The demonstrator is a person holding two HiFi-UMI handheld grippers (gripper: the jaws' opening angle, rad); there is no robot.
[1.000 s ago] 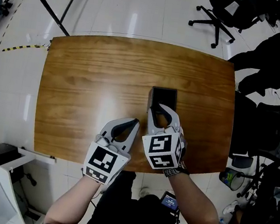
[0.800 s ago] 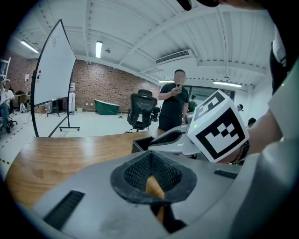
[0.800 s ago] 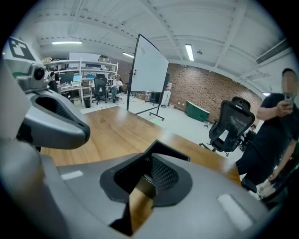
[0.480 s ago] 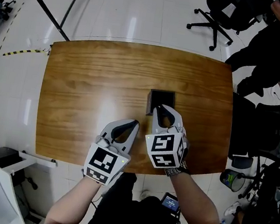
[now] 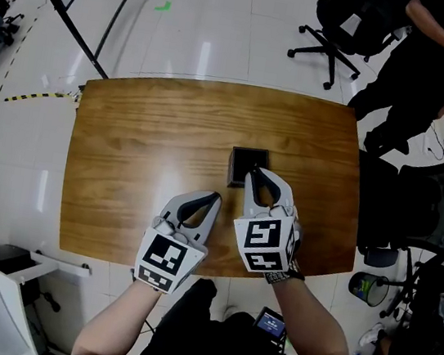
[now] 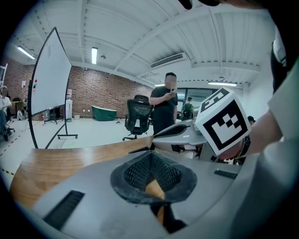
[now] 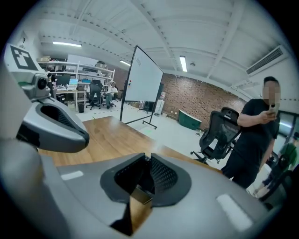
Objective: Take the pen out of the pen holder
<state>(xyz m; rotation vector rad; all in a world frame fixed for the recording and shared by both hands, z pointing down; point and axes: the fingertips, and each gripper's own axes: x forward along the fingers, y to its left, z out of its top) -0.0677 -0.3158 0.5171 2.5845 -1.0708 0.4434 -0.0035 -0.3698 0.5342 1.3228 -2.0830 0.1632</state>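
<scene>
Since the pen sits down inside the pen holder (image 5: 242,161), a black square box at the middle of the worktop (image 5: 126,158), I hold my right claw (image 5: 253,172) over its lower right corner, tips pointing toward the top of the frame. In the right gripper view the jaws are drawn in to a thin slit, and a narrow dark thing stands in that slit. I take it for the pen (image 7: 148,172), pinched near its top, though it is too slim and dark to be sure. Just below the pads a black corner of the holder shows against the wood, so I judge the pen is not yet clear of the box. My left claw (image 5: 215,198) lies at the lower middle of the frame, just beside the right one, its pads pressed flat together on nothing. It has no part in this step and is parked aside. A straight lift seems right, so the shaft does not catch the rim and tip the box.
</scene>
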